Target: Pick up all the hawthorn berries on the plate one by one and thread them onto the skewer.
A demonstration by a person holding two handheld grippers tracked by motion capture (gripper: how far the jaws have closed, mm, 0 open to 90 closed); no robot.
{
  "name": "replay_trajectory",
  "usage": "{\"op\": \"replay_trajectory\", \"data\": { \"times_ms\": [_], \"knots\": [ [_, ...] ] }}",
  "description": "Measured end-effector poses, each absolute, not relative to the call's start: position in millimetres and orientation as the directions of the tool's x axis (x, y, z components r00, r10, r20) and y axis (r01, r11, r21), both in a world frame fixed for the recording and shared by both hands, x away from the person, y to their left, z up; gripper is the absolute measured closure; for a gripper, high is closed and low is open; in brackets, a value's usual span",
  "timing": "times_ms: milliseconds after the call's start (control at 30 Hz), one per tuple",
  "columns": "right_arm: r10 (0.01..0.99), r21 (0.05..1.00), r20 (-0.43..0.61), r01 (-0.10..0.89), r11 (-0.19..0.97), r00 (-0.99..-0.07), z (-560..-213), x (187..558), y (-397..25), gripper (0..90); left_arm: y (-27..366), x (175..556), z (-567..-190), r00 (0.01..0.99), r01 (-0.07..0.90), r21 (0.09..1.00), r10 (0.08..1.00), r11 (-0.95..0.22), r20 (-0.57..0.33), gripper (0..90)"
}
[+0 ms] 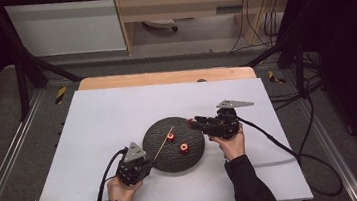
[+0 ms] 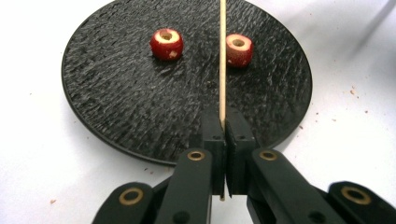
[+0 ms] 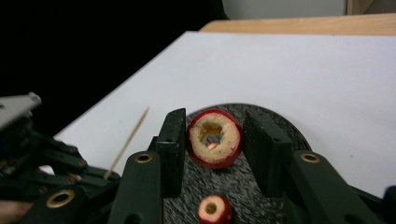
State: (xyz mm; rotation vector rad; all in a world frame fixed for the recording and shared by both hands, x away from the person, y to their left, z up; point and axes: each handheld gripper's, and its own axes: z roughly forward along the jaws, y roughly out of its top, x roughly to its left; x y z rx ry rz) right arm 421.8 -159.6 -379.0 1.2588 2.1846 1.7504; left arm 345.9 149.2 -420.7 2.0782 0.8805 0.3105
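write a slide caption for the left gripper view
Left gripper clamps a wooden skewer above a black plate holding two cored red fruit pieces.

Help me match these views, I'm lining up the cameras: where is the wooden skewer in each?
High view: the skewer slants from the left gripper over the plate's left half.
Left gripper view: upright at centre, clamped between the fingers.
Right gripper view: slanting at left, left of the held red ring.
Shared landmark: the black round plate.
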Motion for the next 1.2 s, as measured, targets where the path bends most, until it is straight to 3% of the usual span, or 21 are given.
{"op": "replay_trajectory", "data": {
  "times_ms": [533, 1200],
  "knots": [
    [0.591, 0.834, 0.526, 0.505, -0.221, -0.612, -378.5, 420.9, -155.9, 61.2, 131.2, 347.4, -420.2, 0.683, 0.505, 0.793, 0.72, -0.341, -0.125, 88.0],
    [0.577, 0.82, 0.572, 0.441, -0.366, -0.583, -386.4, 424.4, -143.6, 61.4, 105.0, 348.4, -418.5, 0.656, 0.529, 0.808, 0.728, -0.257, -0.198, 88.0]
  ]
}}
